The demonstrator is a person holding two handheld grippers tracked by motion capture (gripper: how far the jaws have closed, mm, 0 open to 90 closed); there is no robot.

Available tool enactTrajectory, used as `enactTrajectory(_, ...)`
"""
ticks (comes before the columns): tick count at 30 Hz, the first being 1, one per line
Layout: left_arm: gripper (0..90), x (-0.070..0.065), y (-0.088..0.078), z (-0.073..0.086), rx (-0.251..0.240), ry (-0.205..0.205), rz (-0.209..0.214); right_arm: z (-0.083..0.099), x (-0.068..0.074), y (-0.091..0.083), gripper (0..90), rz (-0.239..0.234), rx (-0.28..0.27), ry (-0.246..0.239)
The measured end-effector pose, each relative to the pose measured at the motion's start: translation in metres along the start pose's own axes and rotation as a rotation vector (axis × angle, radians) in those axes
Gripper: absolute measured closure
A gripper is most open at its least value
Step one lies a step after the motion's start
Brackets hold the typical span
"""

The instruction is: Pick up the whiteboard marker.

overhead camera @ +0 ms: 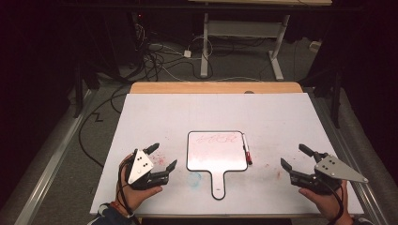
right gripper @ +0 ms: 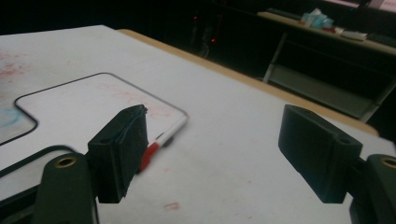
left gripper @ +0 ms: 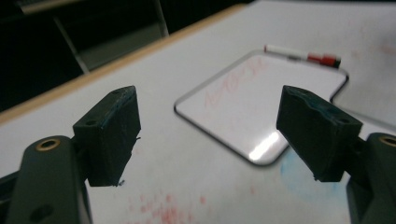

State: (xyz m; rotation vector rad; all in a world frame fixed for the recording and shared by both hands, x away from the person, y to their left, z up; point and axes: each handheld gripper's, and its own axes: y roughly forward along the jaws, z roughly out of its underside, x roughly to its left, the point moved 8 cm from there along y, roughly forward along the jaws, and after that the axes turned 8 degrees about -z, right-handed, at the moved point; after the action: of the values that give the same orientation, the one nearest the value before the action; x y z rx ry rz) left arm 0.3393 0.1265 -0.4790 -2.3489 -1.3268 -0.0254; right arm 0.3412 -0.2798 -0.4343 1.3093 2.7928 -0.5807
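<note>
In the high view, a small whiteboard [overhead camera: 217,151] with a handle is seen lying flat near the middle of a white table [overhead camera: 281,117], its handle pointed toward the person. Faint red writing is visible on its upper part. A marker [overhead camera: 246,149] with a red cap is laid just beside the board's right edge. The left gripper [overhead camera: 162,157] is held to the left of the board and the right gripper [overhead camera: 294,157] well to the right of it — both jaws spread wide, nothing between them. Red smudges are scattered on the table near each gripper, and a pale blue smear is seen by the handle.

In the left gripper view, the jaws are parted wide and empty. The whiteboard [left gripper: 261,100] is seen beyond them, with the marker [left gripper: 303,56] at its far edge. Red specks are seen on the table below the jaws.

In the right gripper view, the jaws are likewise held apart with nothing gripped. The whiteboard [right gripper: 84,105] lies to the left, and the marker [right gripper: 161,140] is partly hidden behind the left jaw — its red cap showing beside it.
</note>
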Motion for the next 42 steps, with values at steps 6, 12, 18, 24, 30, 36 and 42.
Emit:
enactTrajectory(6, 19.7, -0.001, 0.0, 0.013, 0.053, 0.012, -0.002, 0.013, 0.008, 0.013, 24.4, -0.041, 0.074, -0.022)
enactTrajectory(12, 19.7, 0.0, 0.003, 0.023, 0.104, 0.047, 0.004, 0.018, 0.01, 0.021, 25.1, -0.092, 0.118, 0.008)
enactTrajectory(18, 20.1, -0.004, 0.005, 0.029, 0.14, 0.06, 0.013, 0.026, 0.016, 0.033, 30.5, -0.162, 0.202, 0.067)
enactTrajectory(24, 20.2, -0.007, 0.006, 0.029, 0.152, 0.079, 0.008, 0.032, 0.02, 0.052, 35.6, -0.225, 0.308, 0.115)
enactTrajectory(30, 20.8, -0.011, 0.009, 0.031, 0.167, 0.095, 0.019, 0.027, 0.017, 0.072, 41.0, -0.263, 0.357, 0.162)
enactTrajectory(36, 20.8, -0.013, 0.011, 0.031, 0.168, 0.097, 0.019, 0.016, 0.002, 0.106, 45.4, -0.279, 0.391, 0.26)
enactTrajectory(42, 20.9, -0.015, 0.013, 0.032, 0.183, 0.107, 0.027, 0.019, -0.013, 0.148, 49.2, -0.286, 0.467, 0.352)
